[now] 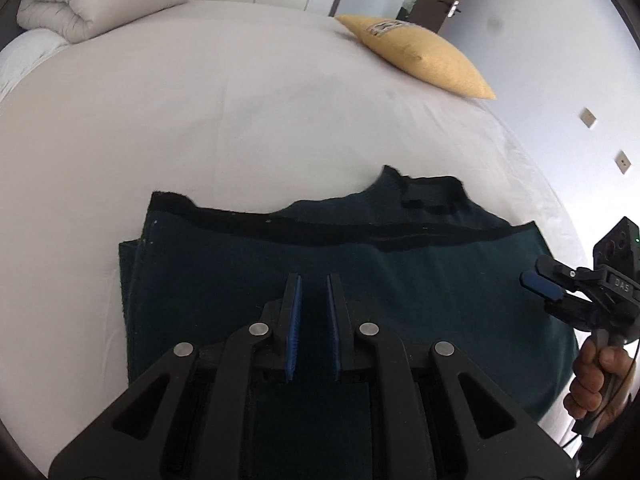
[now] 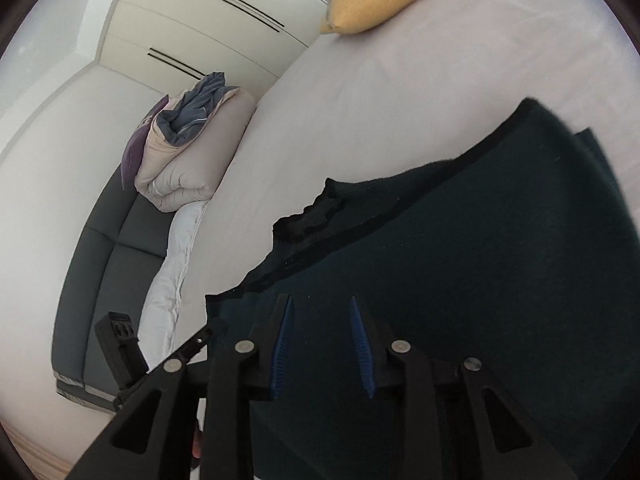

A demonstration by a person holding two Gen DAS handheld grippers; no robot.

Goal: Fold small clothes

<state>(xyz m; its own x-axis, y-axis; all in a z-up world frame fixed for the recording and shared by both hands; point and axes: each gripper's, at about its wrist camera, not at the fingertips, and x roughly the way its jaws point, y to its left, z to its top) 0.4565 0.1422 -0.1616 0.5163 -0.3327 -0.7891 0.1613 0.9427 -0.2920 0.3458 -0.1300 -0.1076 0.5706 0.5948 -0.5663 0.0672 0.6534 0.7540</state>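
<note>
A dark green garment [image 1: 340, 280] lies folded on the pale bed sheet [image 1: 240, 128], filling the lower half of the left wrist view and the lower right of the right wrist view; its black-trimmed edge runs across the frame just above the centre of the cloth.

The left gripper [image 1: 313, 284] enters from the bottom centre of its view, pointing forward over the middle of the garment. Its blue-padded fingers stand a narrow gap apart with nothing between them.

The right gripper [image 2: 321, 304] comes up from the bottom of its own view, tilted so the bed runs diagonally. Its jaws are spread wider, empty, above the near part of the cloth; whether the tips touch the fabric cannot be told. In the left wrist view the same tool shows at the right edge, level with the garment's side, with the right hand [image 1: 592, 384] wrapped around its handle below.

A yellow pillow [image 1: 420, 56] sits in the upper right of the left view, and a rolled beige duvet [image 1: 92, 0] in the upper left.
</note>
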